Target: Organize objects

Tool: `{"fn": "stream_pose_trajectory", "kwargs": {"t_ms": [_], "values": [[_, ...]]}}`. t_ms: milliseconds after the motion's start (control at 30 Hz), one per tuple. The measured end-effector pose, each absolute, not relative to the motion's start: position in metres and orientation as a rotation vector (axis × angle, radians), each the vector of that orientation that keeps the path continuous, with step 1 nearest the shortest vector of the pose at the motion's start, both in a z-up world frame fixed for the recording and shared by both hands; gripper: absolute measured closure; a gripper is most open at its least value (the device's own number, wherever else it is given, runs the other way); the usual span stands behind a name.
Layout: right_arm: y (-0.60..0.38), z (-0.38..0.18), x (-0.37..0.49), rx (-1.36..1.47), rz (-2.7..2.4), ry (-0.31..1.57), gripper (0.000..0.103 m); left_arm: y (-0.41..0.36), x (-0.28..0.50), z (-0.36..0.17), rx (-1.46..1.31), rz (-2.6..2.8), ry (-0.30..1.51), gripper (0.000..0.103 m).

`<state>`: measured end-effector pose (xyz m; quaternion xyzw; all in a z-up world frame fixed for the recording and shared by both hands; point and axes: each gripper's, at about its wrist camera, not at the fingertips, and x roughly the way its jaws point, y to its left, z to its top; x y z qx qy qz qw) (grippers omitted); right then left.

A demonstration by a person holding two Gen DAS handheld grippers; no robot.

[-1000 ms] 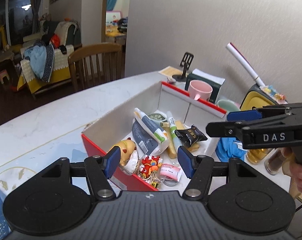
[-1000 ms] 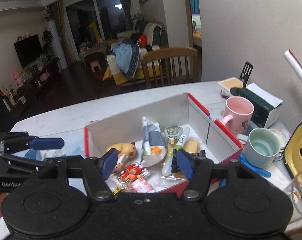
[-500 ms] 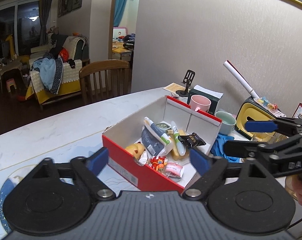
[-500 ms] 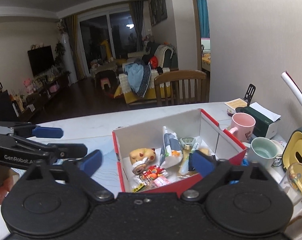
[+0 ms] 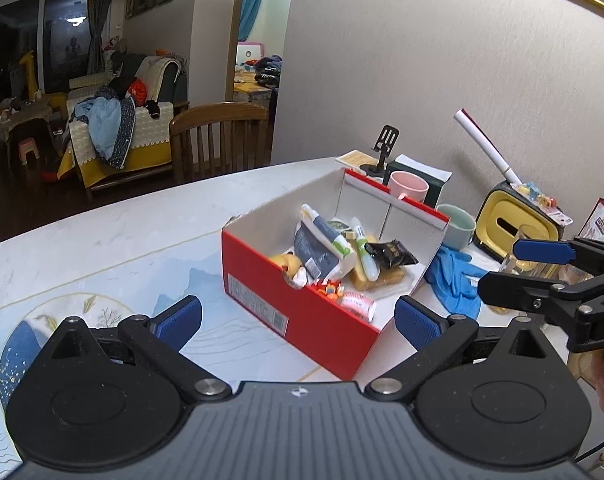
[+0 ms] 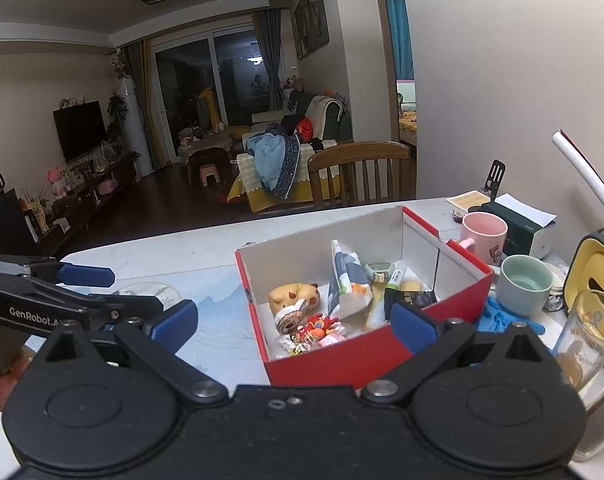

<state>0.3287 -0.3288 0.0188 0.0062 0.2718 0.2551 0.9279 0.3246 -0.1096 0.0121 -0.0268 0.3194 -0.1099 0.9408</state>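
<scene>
Your left gripper [image 5: 297,322] and right gripper [image 6: 293,322] both stand wide open with nothing between the pads; they've just been opening. Beyond them the red box [image 5: 302,320] sits mid-table, already holding the small items [image 6: 334,300]; mugs [image 6: 524,284] and clutter far right remain outside, so sorting looks nearly done

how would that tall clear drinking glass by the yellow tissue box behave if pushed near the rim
The tall clear drinking glass looks narrow for its height, so it would probably tip rather than slide. Smooth glass is likely slippery and breakable. It stands close to the yellow tissue box, which might stop a fall that way.
</scene>
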Motion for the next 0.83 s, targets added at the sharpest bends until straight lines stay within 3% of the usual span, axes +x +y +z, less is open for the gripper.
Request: {"fn": "stream_pose_trajectory", "kwargs": {"t_ms": [833], "values": [[-0.337,-0.004,0.318,-0.003,0.457,0.605,0.000,-0.130,0.315,0.002,0.028,-0.240,0.651,0.000]]}}
